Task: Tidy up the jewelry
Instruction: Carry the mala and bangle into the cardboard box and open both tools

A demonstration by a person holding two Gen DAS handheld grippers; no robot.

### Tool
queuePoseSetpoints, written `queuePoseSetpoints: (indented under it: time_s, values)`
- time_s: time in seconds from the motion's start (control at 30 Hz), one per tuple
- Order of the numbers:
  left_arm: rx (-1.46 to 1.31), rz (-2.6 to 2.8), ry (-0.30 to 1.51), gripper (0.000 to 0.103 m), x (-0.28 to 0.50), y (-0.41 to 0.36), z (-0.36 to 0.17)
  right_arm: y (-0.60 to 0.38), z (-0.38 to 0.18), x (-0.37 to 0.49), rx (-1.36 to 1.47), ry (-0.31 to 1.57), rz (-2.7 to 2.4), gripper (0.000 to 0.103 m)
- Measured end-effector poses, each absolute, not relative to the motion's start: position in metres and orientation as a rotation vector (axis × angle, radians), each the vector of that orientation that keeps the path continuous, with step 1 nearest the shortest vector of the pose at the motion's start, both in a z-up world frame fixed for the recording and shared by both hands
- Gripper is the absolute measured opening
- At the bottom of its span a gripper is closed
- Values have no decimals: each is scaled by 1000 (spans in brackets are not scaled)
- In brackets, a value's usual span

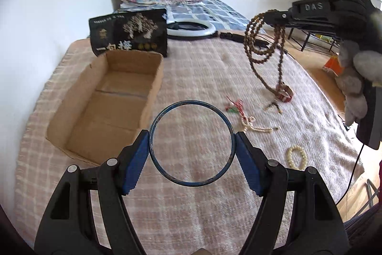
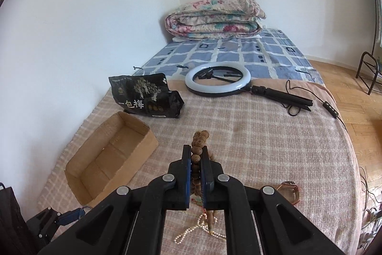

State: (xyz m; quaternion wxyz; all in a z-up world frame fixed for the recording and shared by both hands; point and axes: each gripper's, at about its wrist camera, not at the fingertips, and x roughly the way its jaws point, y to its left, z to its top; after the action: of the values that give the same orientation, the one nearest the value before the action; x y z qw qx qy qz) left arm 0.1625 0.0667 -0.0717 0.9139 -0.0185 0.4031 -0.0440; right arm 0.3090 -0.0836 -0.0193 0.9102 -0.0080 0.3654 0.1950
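Note:
My left gripper (image 1: 191, 142) is shut on a dark blue bangle (image 1: 191, 104), held above the blanket just right of the empty cardboard box (image 1: 107, 109). My right gripper (image 2: 196, 154) is shut on a long brown bead necklace (image 2: 200, 138); in the left wrist view the necklace (image 1: 257, 44) hangs from that gripper (image 1: 274, 16) down to the bed. A pearl strand (image 1: 253, 126), a cream bead bracelet (image 1: 296, 156), a red tassel charm (image 1: 235, 106) and a watch (image 2: 290, 185) lie on the blanket. The box also shows in the right wrist view (image 2: 112, 154).
A black snack bag (image 1: 129, 32) stands behind the box. A ring light with stand (image 2: 218, 83) and its cable lie farther back. A folded floral quilt (image 2: 214, 18) sits at the bed's head. Wooden floor and a metal rack (image 2: 370, 71) are to the right.

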Motion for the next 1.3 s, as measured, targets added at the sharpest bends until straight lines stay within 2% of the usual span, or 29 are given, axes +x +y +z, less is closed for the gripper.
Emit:
queuePoseSetpoints:
  time_s: [0.27, 0.63, 1.3]
  values:
    - [-48, -18, 815, 73, 173, 115, -55, -42, -7, 305, -31, 726, 488, 4]
    - [-146, 87, 850, 73, 191, 174, -68, 33, -7, 311, -37, 714, 608, 4]
    - [-204, 138, 910, 73, 201, 210, -91, 120, -61, 339, -45, 808, 712, 4]
